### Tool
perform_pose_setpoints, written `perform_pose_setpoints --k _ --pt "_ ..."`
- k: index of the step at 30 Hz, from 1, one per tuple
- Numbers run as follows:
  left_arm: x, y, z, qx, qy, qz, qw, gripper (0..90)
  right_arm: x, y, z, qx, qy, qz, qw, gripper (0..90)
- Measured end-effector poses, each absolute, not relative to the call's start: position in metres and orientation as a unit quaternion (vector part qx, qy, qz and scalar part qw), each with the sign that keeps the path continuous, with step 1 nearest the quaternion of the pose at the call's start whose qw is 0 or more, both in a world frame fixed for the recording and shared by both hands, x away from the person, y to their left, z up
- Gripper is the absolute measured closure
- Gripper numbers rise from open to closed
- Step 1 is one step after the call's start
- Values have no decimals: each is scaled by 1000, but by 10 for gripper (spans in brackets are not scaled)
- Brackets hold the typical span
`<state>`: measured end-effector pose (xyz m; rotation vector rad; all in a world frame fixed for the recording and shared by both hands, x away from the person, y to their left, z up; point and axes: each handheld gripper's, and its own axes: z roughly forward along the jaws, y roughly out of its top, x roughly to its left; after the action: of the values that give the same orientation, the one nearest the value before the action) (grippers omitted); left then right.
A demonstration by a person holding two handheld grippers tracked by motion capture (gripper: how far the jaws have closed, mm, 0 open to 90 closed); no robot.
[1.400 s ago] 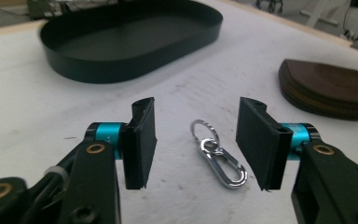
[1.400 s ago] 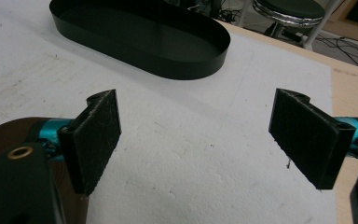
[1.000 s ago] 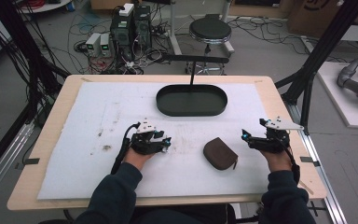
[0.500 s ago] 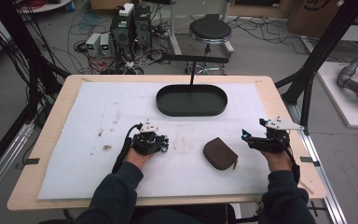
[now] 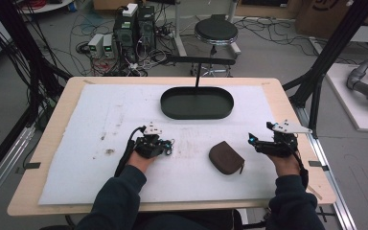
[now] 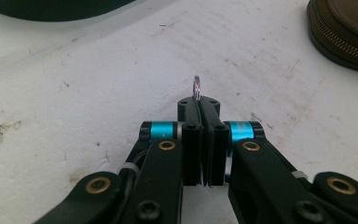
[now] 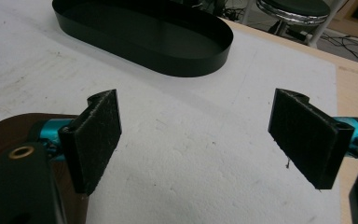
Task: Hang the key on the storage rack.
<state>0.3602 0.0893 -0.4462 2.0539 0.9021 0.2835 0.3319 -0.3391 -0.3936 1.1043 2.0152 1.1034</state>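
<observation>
Left tongs [image 6: 199,100]: your jaws are pressed together, pinching a small metal ring [image 6: 196,87] that stands on edge above their tips.
Left tongs, from above: they [image 5: 168,145] sit low over the white mat [image 5: 100,124], near the middle of the tabletop [image 5: 287,103].
Right tongs [image 7: 205,140]: your jaws are spread wide with nothing between them, bare white mat showing in the gap.
Right tongs, from above: they [image 5: 252,139] hover near the mat's right edge, tips pointing toward your left tongs.
Brown pouch [image 5: 226,157]: zipped, lying flat on the mat between your two tongs, closer to the right ones; from your left tongs it lies ahead and to the right [image 6: 349,32].
Black oval tray [image 5: 197,102]: beyond both tongs, toward the far edge; from your right tongs it lies ahead and to the left [image 7: 144,35].
</observation>
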Motion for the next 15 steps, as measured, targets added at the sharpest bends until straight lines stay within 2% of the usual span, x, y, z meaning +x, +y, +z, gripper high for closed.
perform_pose_setpoints --k 9,15 --pt "362 89 -444 825 361 111 422 879 332 -339 -393 414 756 414 291 173" --pt "361 94 -439 810 365 109 445 880 331 -340 -393 416 755 414 292 173"
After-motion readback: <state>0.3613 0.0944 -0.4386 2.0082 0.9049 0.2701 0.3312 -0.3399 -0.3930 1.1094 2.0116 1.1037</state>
